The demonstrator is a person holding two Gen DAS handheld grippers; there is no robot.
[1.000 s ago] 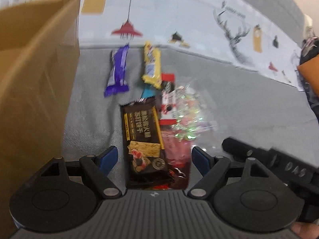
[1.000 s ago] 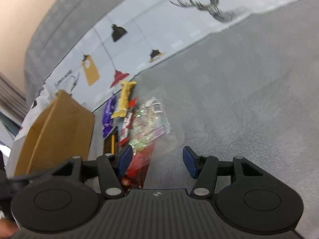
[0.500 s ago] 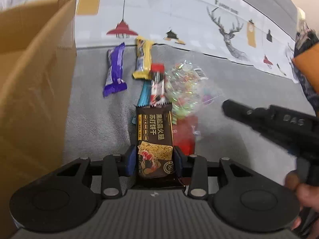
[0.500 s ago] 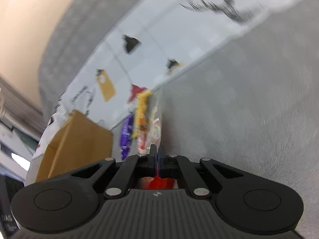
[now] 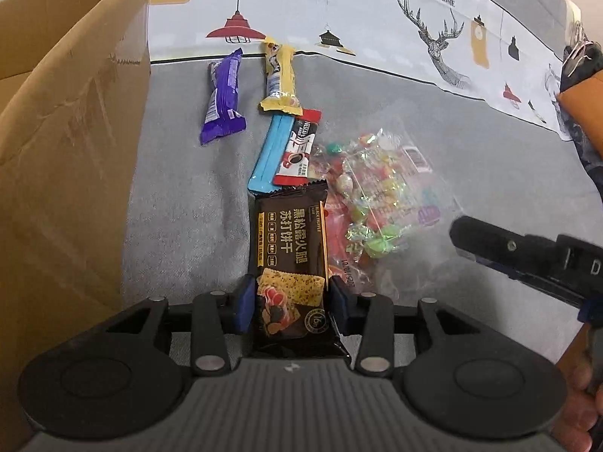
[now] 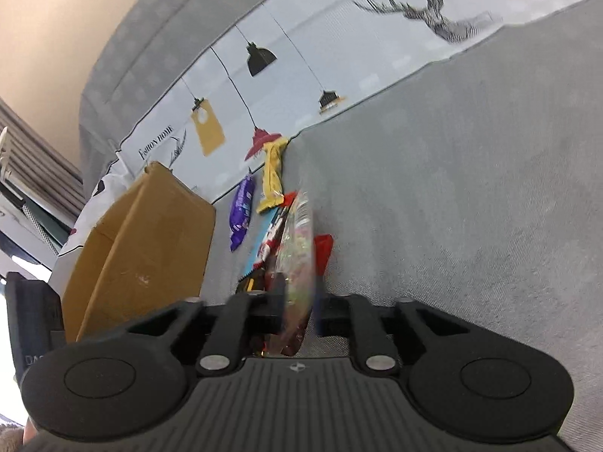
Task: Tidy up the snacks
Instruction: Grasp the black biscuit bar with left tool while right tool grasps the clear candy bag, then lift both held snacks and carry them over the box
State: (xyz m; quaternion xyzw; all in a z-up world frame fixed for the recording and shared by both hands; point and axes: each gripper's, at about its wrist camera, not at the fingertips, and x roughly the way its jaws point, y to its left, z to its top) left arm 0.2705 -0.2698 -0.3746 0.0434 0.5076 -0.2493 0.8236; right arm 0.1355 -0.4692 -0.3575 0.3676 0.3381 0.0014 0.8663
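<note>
A dark cracker packet [image 5: 290,241] lies on the grey cushion. My left gripper [image 5: 290,301] has a pad against each long edge of its near end, and its jaws are opening slightly. Beside the packet are a clear bag of candies [image 5: 380,196], a red packet [image 5: 335,222] under the bag, a red coffee sachet [image 5: 297,150], a blue stick [image 5: 269,154], a yellow bar [image 5: 279,75] and a purple bar [image 5: 222,101]. My right gripper [image 6: 300,301] is opening. The candy bag [image 6: 297,248] stands blurred and edge-on between its parted pads.
A tall open cardboard box [image 5: 68,150] stands close on the left, also seen as the cardboard box [image 6: 143,248] in the right wrist view. A printed cloth [image 5: 377,26] covers the backrest behind the snacks. Grey cushion [image 6: 471,188] stretches to the right. A hand [image 5: 576,414] holds the right tool.
The left jaws closed from wide apart onto the cracker packet. The right jaws shut on the candy bag's edge, then parted again, and the bag tipped up on edge.
</note>
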